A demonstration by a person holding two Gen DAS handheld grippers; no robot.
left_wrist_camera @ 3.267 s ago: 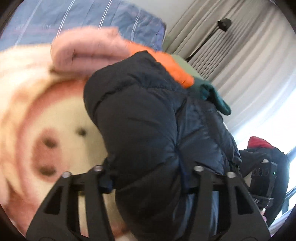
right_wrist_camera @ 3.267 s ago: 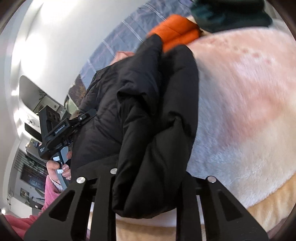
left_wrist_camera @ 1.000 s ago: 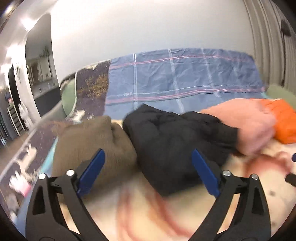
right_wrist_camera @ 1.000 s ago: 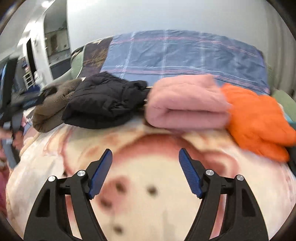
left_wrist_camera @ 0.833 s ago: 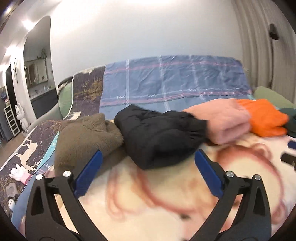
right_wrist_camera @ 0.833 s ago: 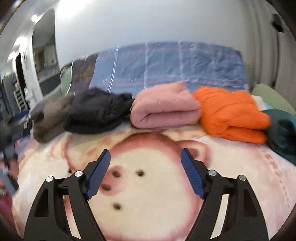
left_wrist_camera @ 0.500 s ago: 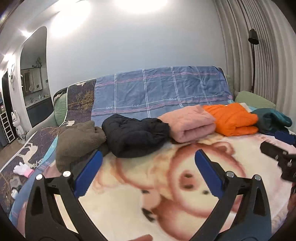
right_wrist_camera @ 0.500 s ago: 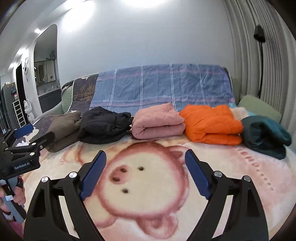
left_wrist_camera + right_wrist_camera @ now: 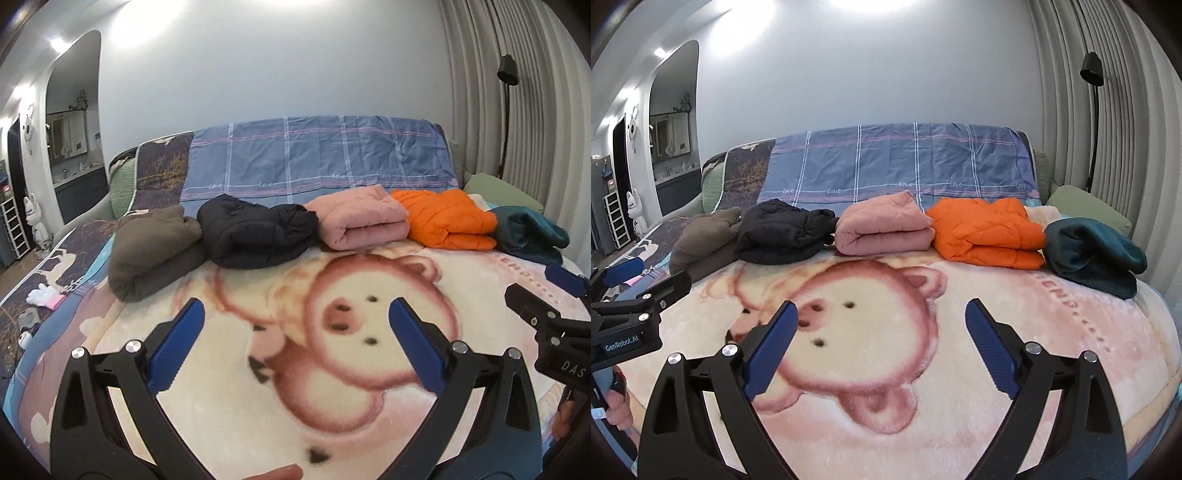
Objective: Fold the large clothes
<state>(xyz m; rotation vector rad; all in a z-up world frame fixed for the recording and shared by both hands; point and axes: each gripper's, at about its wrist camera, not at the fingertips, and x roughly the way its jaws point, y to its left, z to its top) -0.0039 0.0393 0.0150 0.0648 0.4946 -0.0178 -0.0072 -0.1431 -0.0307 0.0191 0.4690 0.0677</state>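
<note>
I see no box or basket here; the clothes lie directly on the bed. Five folded pieces stand in one row along the far side of the pig blanket (image 9: 332,387): the brown fleece (image 9: 153,254), the black jacket (image 9: 255,236), the pink jacket (image 9: 364,218), the orange jacket (image 9: 448,223) and the teal garment (image 9: 528,236), each touching its neighbour. My left gripper (image 9: 293,341) hangs over the blanket with its jaws wide apart and nothing between them. My right gripper (image 9: 879,343) has just been opening its jaws, and they hold nothing. Behind the row a blue checked sheet (image 9: 905,166) covers the headboard. On the right I see grey curtains (image 9: 1108,110) and a black floor lamp (image 9: 1091,74).
</note>
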